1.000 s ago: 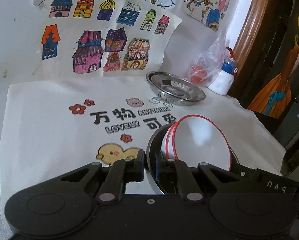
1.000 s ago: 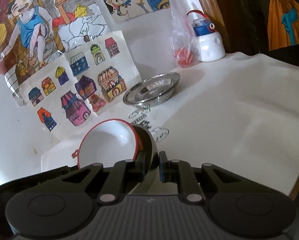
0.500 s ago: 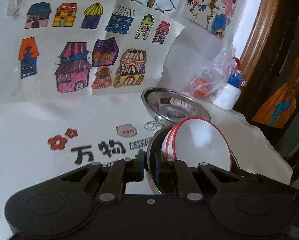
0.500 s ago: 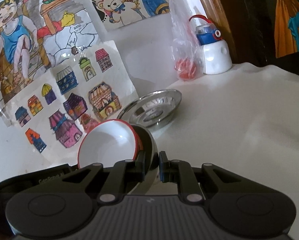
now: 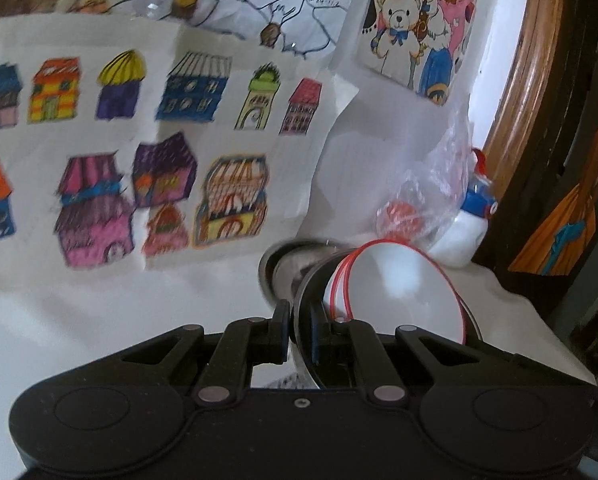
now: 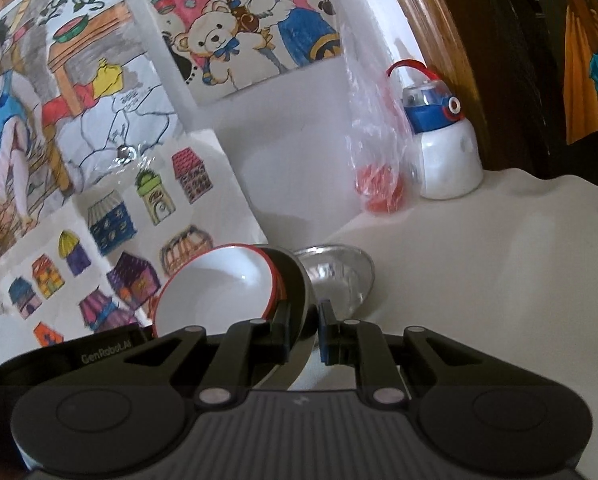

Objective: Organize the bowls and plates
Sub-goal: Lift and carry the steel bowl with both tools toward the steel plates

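Note:
A steel bowl (image 5: 303, 292) with two nested white, red-rimmed bowls (image 5: 399, 292) hangs tilted above the table, held from both sides. My left gripper (image 5: 299, 332) is shut on its left rim. My right gripper (image 6: 303, 332) is shut on the opposite rim (image 6: 299, 292), with the white bowls (image 6: 219, 292) to its left. Just behind the stack a shallow steel dish (image 6: 339, 276) sits on the white tablecloth near the wall. In the left wrist view that dish (image 5: 281, 268) is mostly hidden by the stack.
A clear plastic bag with red items (image 6: 379, 192) and a white and blue bottle (image 6: 447, 152) stand by the wall at the right. Coloured drawings (image 5: 139, 160) cover the wall. A dark wooden frame (image 5: 515, 100) rises beyond the table's right edge.
Both grippers have carried the bowl stack forward toward the wall. The steel dish, a short way ahead before, now sits right behind the stack. The printed cloth text has dropped out of view.

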Motion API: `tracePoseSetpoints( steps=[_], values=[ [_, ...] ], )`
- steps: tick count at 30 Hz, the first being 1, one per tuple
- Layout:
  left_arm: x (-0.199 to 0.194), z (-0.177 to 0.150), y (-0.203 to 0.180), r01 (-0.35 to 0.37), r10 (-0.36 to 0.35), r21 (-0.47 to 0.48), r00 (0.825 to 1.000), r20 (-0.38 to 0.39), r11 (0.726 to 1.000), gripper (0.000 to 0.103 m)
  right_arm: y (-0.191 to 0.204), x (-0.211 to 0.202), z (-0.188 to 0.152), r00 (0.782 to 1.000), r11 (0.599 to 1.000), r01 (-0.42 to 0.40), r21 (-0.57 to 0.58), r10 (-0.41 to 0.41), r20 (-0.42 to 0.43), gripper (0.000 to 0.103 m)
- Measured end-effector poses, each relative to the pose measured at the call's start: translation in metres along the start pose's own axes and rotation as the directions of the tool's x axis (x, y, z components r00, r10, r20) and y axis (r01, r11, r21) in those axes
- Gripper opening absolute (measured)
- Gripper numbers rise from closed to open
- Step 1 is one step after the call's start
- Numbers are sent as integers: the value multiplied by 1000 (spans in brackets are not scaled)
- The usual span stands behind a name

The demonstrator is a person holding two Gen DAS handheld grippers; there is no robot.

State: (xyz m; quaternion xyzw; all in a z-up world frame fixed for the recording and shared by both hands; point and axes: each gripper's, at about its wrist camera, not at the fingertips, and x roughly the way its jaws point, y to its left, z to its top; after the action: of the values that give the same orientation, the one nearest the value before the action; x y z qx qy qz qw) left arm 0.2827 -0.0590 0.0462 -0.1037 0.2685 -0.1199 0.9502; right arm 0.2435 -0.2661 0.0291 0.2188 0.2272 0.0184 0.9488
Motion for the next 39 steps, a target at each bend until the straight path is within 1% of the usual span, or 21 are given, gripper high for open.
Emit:
tracePoseSetpoints(
  steps=[5, 16, 23, 29, 31, 35, 39],
  values=[
    [17, 10, 0, 1, -1, -1, 1000, 31, 1000, 8, 1, 17, 9, 1000, 1000, 6, -3, -6, 7, 15],
    [58, 28, -1, -13, 14, -12, 998, 54, 1000, 8, -12, 54, 23, 1000, 1000, 1, 22, -1, 17, 15],
    [79, 32, -1, -14, 14, 0, 999, 50, 1000, 8, -19, 70, 23, 1000, 999, 1, 39, -1, 7, 16],
    [95, 30, -2, 0, 0, -17, 999, 40, 1000, 8, -26, 78, 23, 1000, 999, 25, 48, -25, 4, 16],
    [101, 27, -2, 6, -5, -34, 1000, 27, 999, 8, -29, 79, 22, 1000, 998, 24, 57, -24, -3, 16],
    [105, 24, -3, 4, -3, -28, 1000, 12, 1000, 8, -30, 81, 22, 1000, 998, 28, 52, -28, -1, 16],
    [109, 24, -2, 8, -8, -43, 1000, 7, 999, 8, -30, 84, 21, 999, 998, 33, 47, -33, -2, 16]
  ],
)
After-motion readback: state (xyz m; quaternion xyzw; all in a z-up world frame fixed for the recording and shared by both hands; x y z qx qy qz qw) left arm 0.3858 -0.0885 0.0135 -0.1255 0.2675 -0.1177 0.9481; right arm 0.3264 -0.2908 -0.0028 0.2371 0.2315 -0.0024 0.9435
